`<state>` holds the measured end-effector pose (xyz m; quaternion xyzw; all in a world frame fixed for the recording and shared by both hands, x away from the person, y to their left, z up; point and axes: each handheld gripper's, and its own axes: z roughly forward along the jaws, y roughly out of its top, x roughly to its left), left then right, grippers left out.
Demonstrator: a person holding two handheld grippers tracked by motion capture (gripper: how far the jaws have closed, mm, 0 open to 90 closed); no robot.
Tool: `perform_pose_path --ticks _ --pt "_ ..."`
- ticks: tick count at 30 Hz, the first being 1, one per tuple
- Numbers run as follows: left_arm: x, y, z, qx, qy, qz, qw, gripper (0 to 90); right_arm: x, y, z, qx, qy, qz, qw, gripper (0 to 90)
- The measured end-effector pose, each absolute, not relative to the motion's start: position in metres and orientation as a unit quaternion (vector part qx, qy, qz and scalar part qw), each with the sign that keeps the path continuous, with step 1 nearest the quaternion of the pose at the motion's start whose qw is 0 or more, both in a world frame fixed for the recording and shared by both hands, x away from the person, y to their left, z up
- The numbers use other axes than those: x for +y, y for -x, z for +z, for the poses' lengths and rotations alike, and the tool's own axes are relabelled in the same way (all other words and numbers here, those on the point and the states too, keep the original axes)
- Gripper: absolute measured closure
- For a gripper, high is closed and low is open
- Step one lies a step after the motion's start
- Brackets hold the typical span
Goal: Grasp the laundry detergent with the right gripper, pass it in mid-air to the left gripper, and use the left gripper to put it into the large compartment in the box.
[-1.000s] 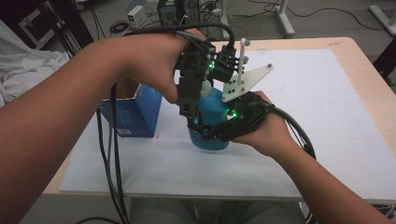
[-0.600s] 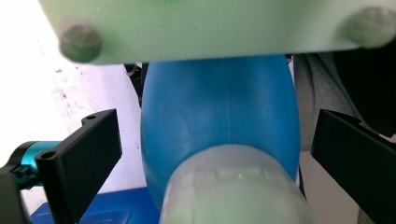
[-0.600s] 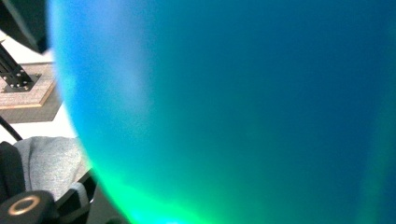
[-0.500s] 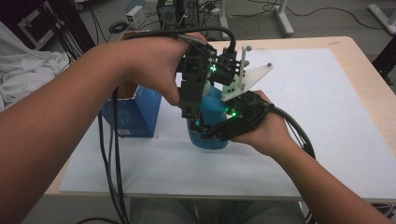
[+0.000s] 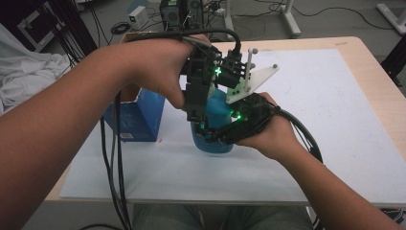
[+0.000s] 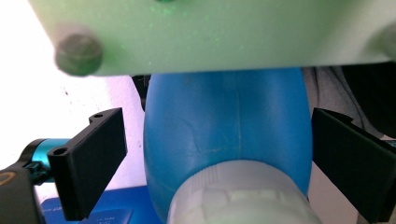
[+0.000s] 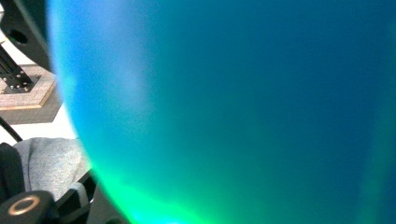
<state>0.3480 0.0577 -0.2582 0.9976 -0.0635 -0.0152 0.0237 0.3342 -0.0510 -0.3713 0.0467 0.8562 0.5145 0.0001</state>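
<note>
Off to the left a white cloth (image 5: 21, 76) lies heaped on the floor beside the wooden table (image 5: 368, 62), whose top is covered by a white sheet (image 5: 330, 110). On the left part of that sheet stands a blue box (image 5: 136, 120), with black cables (image 5: 112, 163) running down in front of it and over the table's near edge.

Just right of the box, the left gripper (image 5: 203, 120) comes down from above onto a blue bottle (image 5: 218, 112) that stands at the middle of the sheet. In the left gripper view its two black jaws flank the bottle's (image 6: 224, 135) rounded blue body, with the ribbed white cap (image 6: 238, 196) nearest the camera. A thin gap shows between each pad and the blue plastic, so the jaws stand wide and nothing is pinched; they have just been closing a little around the bottle.

The right gripper (image 5: 225, 136) reaches in from the right, low against the bottle, its grey three-cornered plate (image 5: 251, 81) sticking up behind. The right gripper view looks straight onto the blue wall of the bottle (image 7: 233, 102), lit green at the bottom, and the bottle sits clamped in this gripper's jaws.
</note>
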Motion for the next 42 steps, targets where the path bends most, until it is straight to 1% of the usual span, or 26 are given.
perform_pose_path --ticks 1,3,10,12,21,23,28,34,42 --pt "0.0575 -0.3481 -0.258 -0.063 -0.998 -0.016 0.022 5.5 -0.051 -0.3342 -0.3713 0.856 -0.047 0.514 0.0 47.0" --pt "0.0574 -0.3481 -0.2578 -0.063 -0.998 -0.017 0.023 9.7 -0.0509 -0.3342 -0.3713 0.856 -0.047 0.515 -0.001 47.0" --pt "0.0563 -0.348 -0.2582 -0.063 -0.998 -0.016 0.022 9.8 -0.0511 -0.3344 -0.3712 0.856 -0.047 0.515 -0.001 47.0" --pt "0.0563 -0.348 -0.2582 -0.063 -0.998 -0.016 0.021 12.0 -0.0509 -0.3342 -0.3713 0.856 -0.048 0.515 -0.002 47.0" --pt "0.0554 -0.3475 -0.2579 -0.065 -0.998 -0.014 0.021 13.7 -0.0503 -0.3339 -0.3713 0.856 -0.048 0.514 -0.003 47.0" --pt "0.0555 -0.3473 -0.258 -0.065 -0.998 -0.016 0.02 15.6 -0.0504 -0.3339 -0.3712 0.856 -0.048 0.514 -0.002 47.0" --pt "0.055 -0.3473 -0.2585 -0.065 -0.998 -0.013 0.019 15.8 -0.0505 -0.3339 -0.371 0.856 -0.047 0.514 -0.002 47.0" --pt "0.0536 -0.3464 -0.2584 -0.069 -0.997 -0.015 0.017 19.4 -0.0504 -0.3339 -0.3709 0.856 -0.048 0.515 -0.001 47.0" --pt "0.0544 -0.3463 -0.2586 -0.067 -0.998 -0.012 0.015 21.4 -0.0498 -0.3336 -0.3711 0.856 -0.049 0.515 0.0 47.0"
